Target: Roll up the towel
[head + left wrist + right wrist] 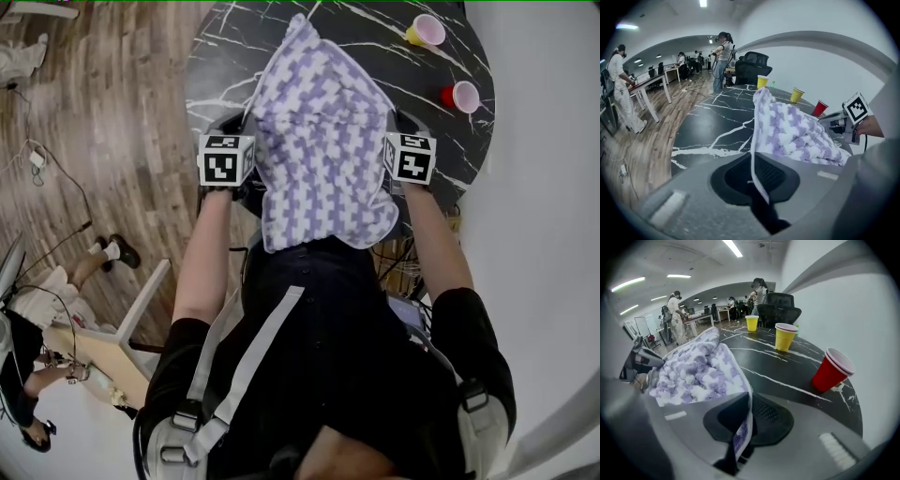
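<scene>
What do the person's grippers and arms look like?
The left gripper and right gripper have grey bodies with black meshed jaw pads. Each carries a white cube with black square markers. The person wears black short sleeves and grey harness straps.

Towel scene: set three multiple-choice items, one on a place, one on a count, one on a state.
1. Where does the red cup stand?
A) near the table's right edge
B) on the floor
C) on a chair

2. How many cups stand on the table?
A) one
B) three
C) five

3. What are the left gripper and right gripper doing?
A) both shut on the purple-and-white towel
B) both open, empty
C) only the left holds it

Answers:
1 A: the head view shows it by that edge.
2 B: the right gripper view shows two yellow cups plus the red one.
3 A: each gripper view shows the jaws pinching a towel edge.
</scene>
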A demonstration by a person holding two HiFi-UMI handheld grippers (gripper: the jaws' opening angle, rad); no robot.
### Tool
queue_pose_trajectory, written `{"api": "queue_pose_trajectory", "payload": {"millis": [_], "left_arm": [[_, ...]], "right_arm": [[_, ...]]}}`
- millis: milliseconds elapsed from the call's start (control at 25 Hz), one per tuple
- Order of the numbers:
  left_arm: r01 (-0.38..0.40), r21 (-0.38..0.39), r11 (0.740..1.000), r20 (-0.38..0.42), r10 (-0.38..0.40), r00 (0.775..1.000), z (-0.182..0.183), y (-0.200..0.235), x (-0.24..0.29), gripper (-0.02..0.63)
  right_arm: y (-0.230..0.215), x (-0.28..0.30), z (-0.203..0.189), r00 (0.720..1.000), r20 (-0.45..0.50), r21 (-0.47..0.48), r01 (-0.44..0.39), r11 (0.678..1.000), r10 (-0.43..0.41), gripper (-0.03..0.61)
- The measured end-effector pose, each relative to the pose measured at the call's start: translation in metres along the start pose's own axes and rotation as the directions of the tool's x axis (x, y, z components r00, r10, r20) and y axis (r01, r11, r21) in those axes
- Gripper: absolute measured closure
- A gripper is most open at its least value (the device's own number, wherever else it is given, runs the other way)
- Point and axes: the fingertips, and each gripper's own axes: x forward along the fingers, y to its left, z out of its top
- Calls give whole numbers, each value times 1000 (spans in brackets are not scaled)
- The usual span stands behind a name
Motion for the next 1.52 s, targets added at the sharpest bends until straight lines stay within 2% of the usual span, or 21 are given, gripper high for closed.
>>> {"api": "queue_pose_trajectory", "payload": {"millis": [200, 320, 400, 520, 680, 840, 1000, 1080, 1160, 1200, 1400, 1480, 1520], "left_arm": [[-11, -54, 998, -40, 9, 999, -18, 5, -5, 580], [-11, -48, 999, -59, 9, 998, -26, 6, -8, 577], [-14, -33, 999, -56, 12, 998, -26, 8, -10, 550], [-27, -5, 1000, -30, 26, 999, -8, 15, -14, 446], [-10, 51, 999, 41, 8, 999, 37, 15, -10, 445], [13, 97, 995, 52, -18, 998, 61, 11, 3, 445], [42, 95, 995, 62, -48, 997, 76, 10, 15, 445], [61, 86, 994, 58, -66, 996, 78, 9, 23, 425], [81, 82, 993, 50, -85, 995, 79, 8, 32, 419], [90, 82, 993, 46, -94, 995, 79, 7, 36, 414], [142, 72, 987, 10, -143, 990, 74, 1, 51, 416], [186, 64, 980, -14, -186, 983, 68, -4, 55, 468], [205, 59, 977, -22, -204, 979, 66, -5, 55, 525]], "right_arm": [[17, 0, -10, 998, -58, -38, -33, 999, 31, 544], [25, -3, 2, 998, -32, -88, -58, 994, 55, 471], [29, -3, 18, 998, 1, -137, -65, 988, 66, 451], [34, 4, 50, 996, 54, -197, -64, 978, 76, 443], [44, 25, 84, 992, 81, -207, -78, 975, 97, 444], [57, 41, 98, 991, 75, -211, -97, 973, 115, 443], [68, 51, 103, 987, 60, -221, -130, 967, 146, 439], [74, 58, 97, 984, 31, -220, -167, 961, 178, 406], [77, 64, 91, 980, 3, -204, -195, 959, 200, 343], [77, 67, 90, 979, -3, -189, -200, 961, 204, 339], [72, 76, 84, 979, -22, -119, -204, 972, 202, 339], [72, 76, 84, 980, -31, -125, -201, 972, 199, 339], [73, 76, 84, 979, -37, -136, -206, 969, 203, 355]]}}
